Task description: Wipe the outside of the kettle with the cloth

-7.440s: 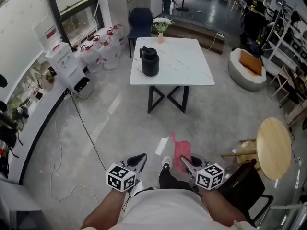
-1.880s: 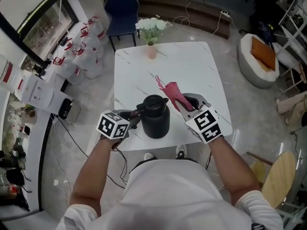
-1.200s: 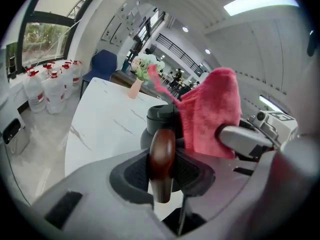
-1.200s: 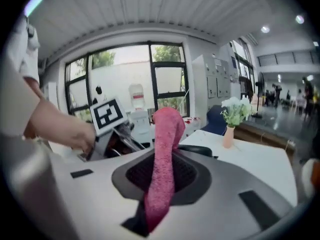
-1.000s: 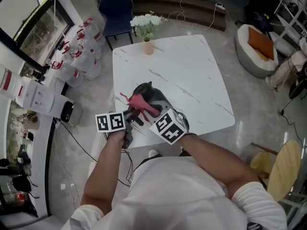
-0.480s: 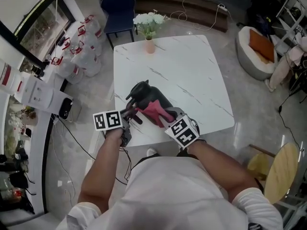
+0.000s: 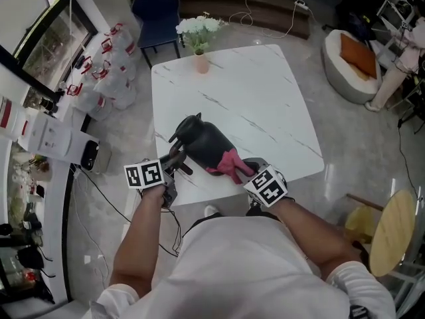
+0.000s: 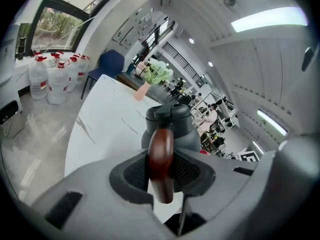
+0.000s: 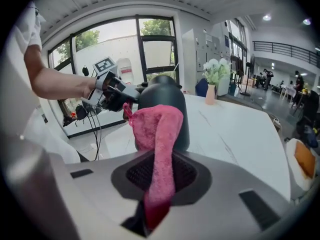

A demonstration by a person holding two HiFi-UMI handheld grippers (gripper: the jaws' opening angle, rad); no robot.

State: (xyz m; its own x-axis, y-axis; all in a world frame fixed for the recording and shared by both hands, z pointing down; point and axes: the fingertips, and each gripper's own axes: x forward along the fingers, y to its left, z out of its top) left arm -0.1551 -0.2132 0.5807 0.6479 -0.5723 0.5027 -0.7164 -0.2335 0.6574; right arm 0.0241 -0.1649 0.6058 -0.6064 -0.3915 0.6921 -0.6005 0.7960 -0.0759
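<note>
Our right gripper (image 9: 159,171) has its jaws closed on the pink cloth (image 9: 157,129), and the free end of the cloth stands up in front of the jaws and lies against the dark body of the kettle (image 7: 204,143), on the low part of the side that faces us. Our left gripper (image 8: 161,171) is clamped on the red-brown handle (image 8: 161,154) of the kettle, with one jaw on each side of it, so the kettle is held steady at the near edge of the white marble table (image 7: 265,98). In the head view the kettle looks tipped, with its lid end away from us, but we cannot tell whether its base is on the table. We judge that the wiping step is in hand, with the cloth on the body. The next move calls for keeping the cloth pressed and leading it round the wall, and probably for turning the kettle by the handle to bring the other sides to the cloth. The handle and the left gripper cover one side of the kettle, and there the cloth will not pass easily. Beyond the kettle, well apart at the far edge of the table, stands a vase of white flowers (image 7: 198,62); behind it is a blue chair (image 7: 155,5), and to the left of the kettle, on the floor, are water bottles (image 7: 109,65). None of these is in the way.
</note>
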